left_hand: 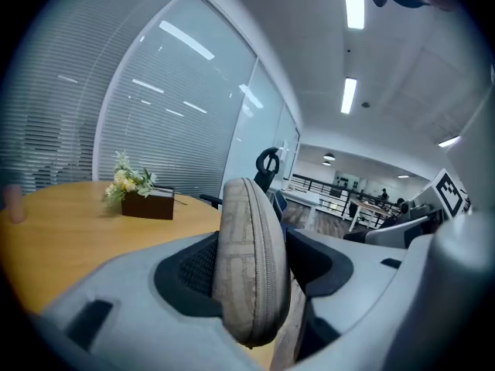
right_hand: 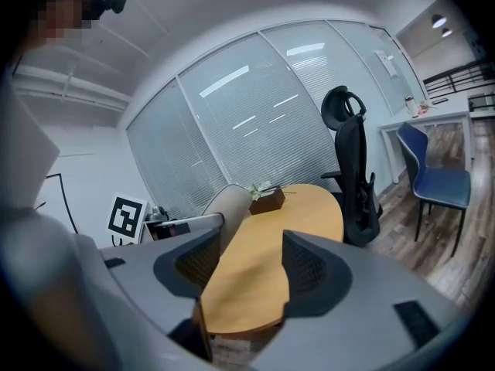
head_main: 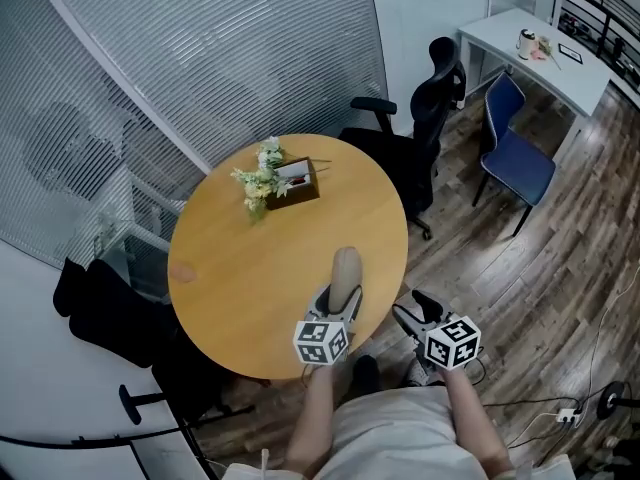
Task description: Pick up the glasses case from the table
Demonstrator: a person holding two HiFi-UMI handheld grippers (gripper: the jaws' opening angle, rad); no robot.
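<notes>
Glasses case (left_hand: 249, 238): beige woven cloth, matt, faint block pattern, zip seam round edge. Table (head_main: 250, 268): smooth wood-look top, soft sheen. Left claw (head_main: 342, 303): matt grey plastic; pads (left_hand: 197, 265) dark, finely ribbed, rough. Floor (head_main: 560, 268): dark wood planks, slight gloss. Flower box (head_main: 300, 184): dark, matt.

Both tools match. The left gripper (head_main: 340, 303) and the right gripper (head_main: 413, 311) have pale grey moulded shells, smooth and rounded, with dark slots near the base. Their pads (left_hand: 199, 267) are black with a fine mesh texture. Each bears a white cube (head_main: 322, 341) with black square markers on every face. The person wears a light grey shirt (head_main: 390, 433).
</notes>
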